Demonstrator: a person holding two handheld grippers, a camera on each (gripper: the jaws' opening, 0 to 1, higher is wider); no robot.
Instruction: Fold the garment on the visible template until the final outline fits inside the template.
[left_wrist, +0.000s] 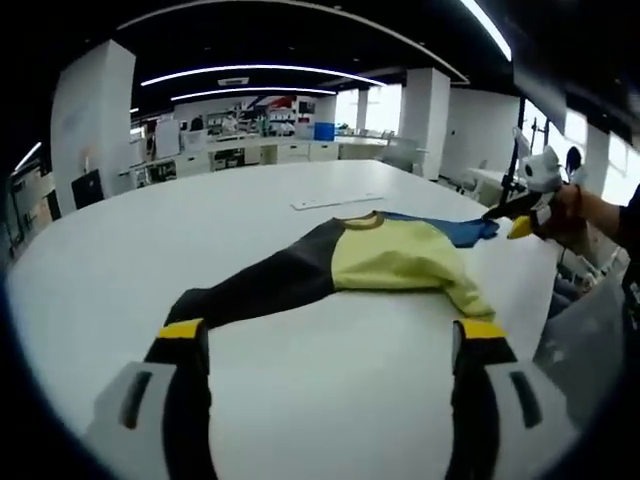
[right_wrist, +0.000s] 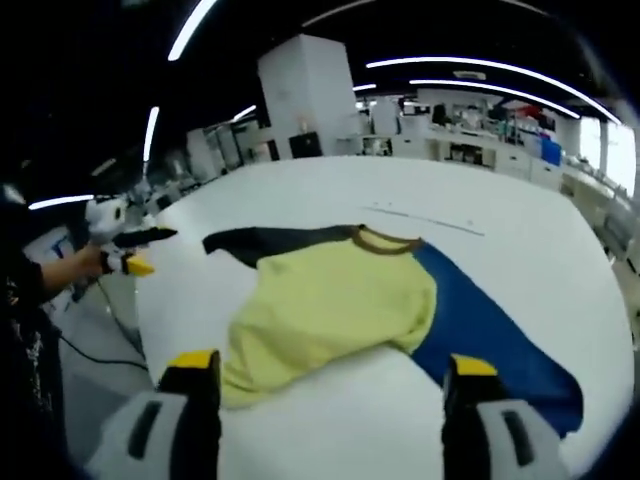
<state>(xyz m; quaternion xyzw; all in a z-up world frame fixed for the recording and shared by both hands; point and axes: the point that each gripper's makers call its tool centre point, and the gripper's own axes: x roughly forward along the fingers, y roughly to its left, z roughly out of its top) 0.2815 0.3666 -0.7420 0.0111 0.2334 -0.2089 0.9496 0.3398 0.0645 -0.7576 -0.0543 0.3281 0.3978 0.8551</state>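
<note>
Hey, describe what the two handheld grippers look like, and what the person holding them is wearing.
Each gripper has two black jaws with yellow tips rising from pale grey bases, as on the left gripper and right gripper. From the side, the right gripper has a white body. A dark sleeve covers the arm, and a black cable trails below.

White table; yellow-black-blue garment spread flat on it.
</note>
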